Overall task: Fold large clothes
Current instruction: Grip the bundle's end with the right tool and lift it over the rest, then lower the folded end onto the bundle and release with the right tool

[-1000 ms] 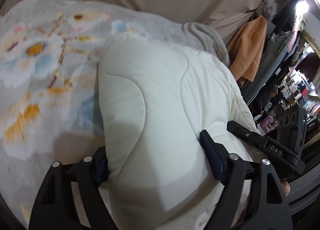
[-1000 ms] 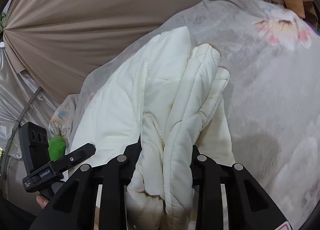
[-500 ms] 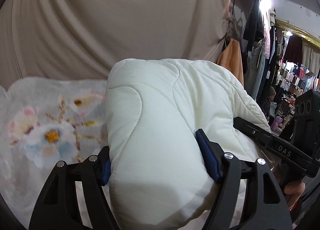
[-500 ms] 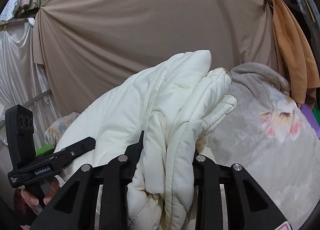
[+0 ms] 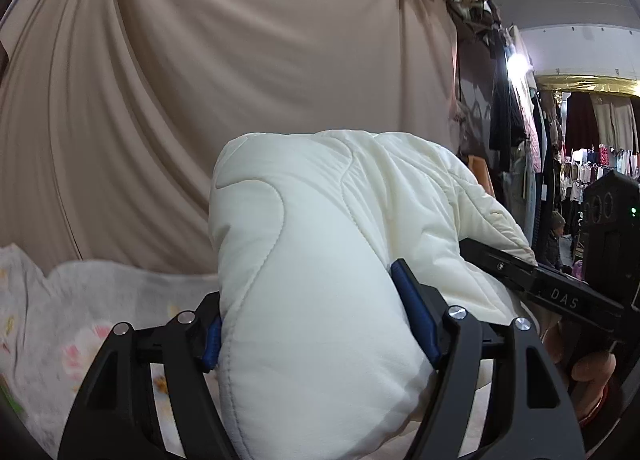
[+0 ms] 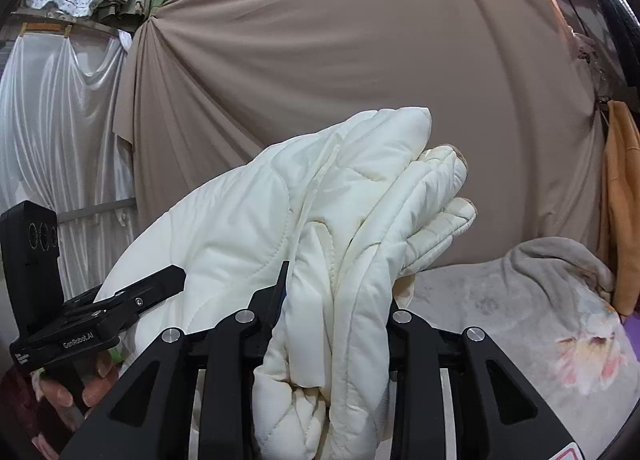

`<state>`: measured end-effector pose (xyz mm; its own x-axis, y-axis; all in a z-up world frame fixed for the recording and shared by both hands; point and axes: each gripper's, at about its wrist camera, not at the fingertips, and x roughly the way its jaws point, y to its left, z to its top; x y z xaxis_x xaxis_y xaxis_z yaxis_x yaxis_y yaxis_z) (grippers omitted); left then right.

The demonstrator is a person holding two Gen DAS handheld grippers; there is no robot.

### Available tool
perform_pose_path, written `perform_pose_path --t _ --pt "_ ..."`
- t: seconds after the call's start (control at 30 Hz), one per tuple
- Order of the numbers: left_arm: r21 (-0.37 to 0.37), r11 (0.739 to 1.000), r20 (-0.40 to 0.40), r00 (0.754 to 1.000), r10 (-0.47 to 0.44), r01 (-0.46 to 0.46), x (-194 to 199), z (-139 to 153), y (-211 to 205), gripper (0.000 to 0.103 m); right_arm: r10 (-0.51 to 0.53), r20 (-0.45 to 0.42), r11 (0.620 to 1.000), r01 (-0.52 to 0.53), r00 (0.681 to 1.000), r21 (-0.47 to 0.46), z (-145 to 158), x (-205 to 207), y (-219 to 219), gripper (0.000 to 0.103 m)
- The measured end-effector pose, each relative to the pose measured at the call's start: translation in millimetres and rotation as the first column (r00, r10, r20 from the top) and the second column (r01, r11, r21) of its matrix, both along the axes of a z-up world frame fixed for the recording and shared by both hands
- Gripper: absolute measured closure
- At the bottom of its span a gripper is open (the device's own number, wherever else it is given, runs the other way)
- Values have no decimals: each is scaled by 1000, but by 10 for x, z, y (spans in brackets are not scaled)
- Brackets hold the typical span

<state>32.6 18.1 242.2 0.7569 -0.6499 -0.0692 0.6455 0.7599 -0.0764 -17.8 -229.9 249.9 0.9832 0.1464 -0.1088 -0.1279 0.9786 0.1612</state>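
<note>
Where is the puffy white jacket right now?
The puffy white quilted jacket hangs between both grippers, above the grey flowered blanket, before the beige curtain.

Both my views are evenly and softly lit and mostly sharp, though the fisheye bends everything toward dark, vignetted corners. A bright lamp (image 5: 518,59) flares white at my left view's right side, and the blanket (image 5: 80,300) at lower left looks slightly soft.

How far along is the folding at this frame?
Done: the white quilted jacket is already bundled into several stacked layers. In hand: the left tongs and right tongs each clamp one end, holding it up above the floral blanket. Left: setting the bundle down; no other garment awaiting folding can be made out.
</note>
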Motion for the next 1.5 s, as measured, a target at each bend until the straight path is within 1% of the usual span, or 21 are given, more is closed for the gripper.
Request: perform_pose_path --t 0.07,0.13,0.23,0.3,0.37,0.4,0.43,0.47,0.5,0.6,0.73,0.77,0.83,0.87,0.93,1.07,1.13,1.23,1.3,1.37,1.5 --pt "-16 1000 4 1000 8 -8 217 -110 102 32 37 -5 999 -36 999 20 -80 252 35 72" --pt "-28 1000 -38 999 12 -13 508 -276 164 31 65 -38 996 -63 997 56 -278 584 33 70" --pt "-8 999 -154 987 41 -43 1078 -772 189 30 107 -170 986 -84 980 142 -862 1224 -38 67" --pt "45 996 -266 960 82 -73 1471 -1292 154 30 125 -302 979 -67 945 195 -1404 1646 -87 67" --pt "135 986 -401 904 146 -99 1809 -1865 112 26 148 -471 972 -40 869 233 -2085 2035 -116 66" --pt "132 985 -443 883 155 -106 1875 -2068 148 22 164 -514 963 -25 842 267 -2360 2113 -147 57" --pt "100 990 -440 888 134 -100 1840 -2186 240 19 199 -491 945 -33 848 327 -2527 2078 -222 48" --pt "110 991 -443 889 120 -79 1786 -2221 287 17 222 -491 935 -41 843 352 -2582 2041 -276 43" --pt "128 990 -452 885 114 -62 1756 -2208 307 17 234 -501 931 -45 833 361 -2571 2004 -320 38" --pt "185 981 -430 893 133 -57 1609 -2053 444 18 200 -533 948 -24 822 318 -2370 1827 -416 36" --pt "181 977 -405 897 179 -113 1462 -1680 638 19 42 -498 974 75 866 213 -1929 1463 -491 37" --pt "174 976 -402 896 190 -129 1464 -1595 650 19 19 -480 979 80 877 185 -1821 1426 -435 41" --pt "154 977 -414 888 202 -150 1476 -1453 586 19 4 -460 992 55 888 116 -1623 1445 -245 68" --pt "153 977 -421 885 200 -148 1503 -1422 540 19 1 -458 997 36 889 73 -1565 1479 -112 74" --pt "177 970 -416 880 229 -169 1540 -1422 400 19 -16 -462 1000 5 887 -25 -1545 1607 156 94" --pt "302 929 -419 846 329 -211 1677 -1678 91 20 -127 -518 985 45 846 -168 -1818 2014 403 102" --pt "340 916 -436 827 356 -214 1749 -1851 30 19 -141 -541 985 61 829 -162 -2022 2175 342 103" --pt "367 902 -413 829 378 -229 1757 -1996 -20 17 -136 -545 986 60 827 -156 -2252 2278 295 103" --pt "382 894 -402 829 388 -233 1775 -2065 -63 15 -163 -526 976 59 835 -208 -2363 2305 353 103" --pt "376 896 -420 818 392 -236 1819 -2129 -59 14 -170 -522 972 54 836 -230 -2381 2316 375 103" --pt "345 912 -468 802 371 -221 1810 -2090 75 15 -89 -551 995 52 830 -83 -2077 2103 215 103"
